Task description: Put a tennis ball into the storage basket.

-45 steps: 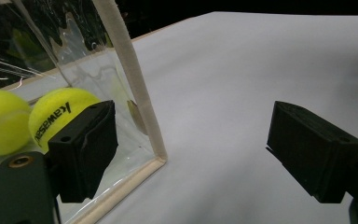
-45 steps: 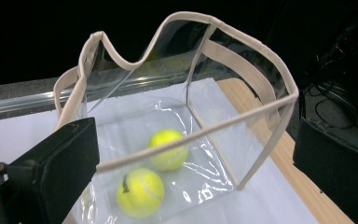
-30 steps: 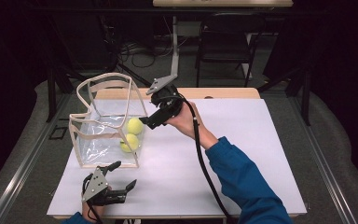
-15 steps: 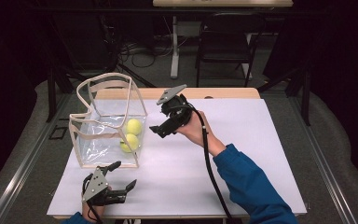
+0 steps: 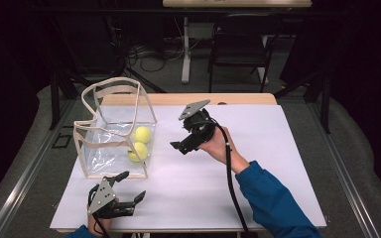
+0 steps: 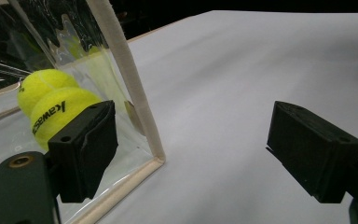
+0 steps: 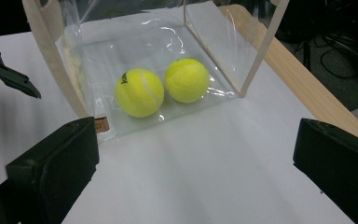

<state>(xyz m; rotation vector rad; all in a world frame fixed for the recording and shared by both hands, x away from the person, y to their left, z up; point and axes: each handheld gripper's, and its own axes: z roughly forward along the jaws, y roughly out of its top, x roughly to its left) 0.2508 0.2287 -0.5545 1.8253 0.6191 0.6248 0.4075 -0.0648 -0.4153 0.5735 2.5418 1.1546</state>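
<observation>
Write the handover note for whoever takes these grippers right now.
Left gripper: open, low at the table's near edge, just in front of the bag, holding nothing.
Right gripper: open, empty, raised above the table to the right of the bag, pointing at it.
Bag: clear, upright, top open, at the table's left.
Done: two tennis balls lie inside, touching each other.
Left: no other balls on the table; perhaps close or move the bag.

White table w/ clear bag standing on its left side.
</observation>
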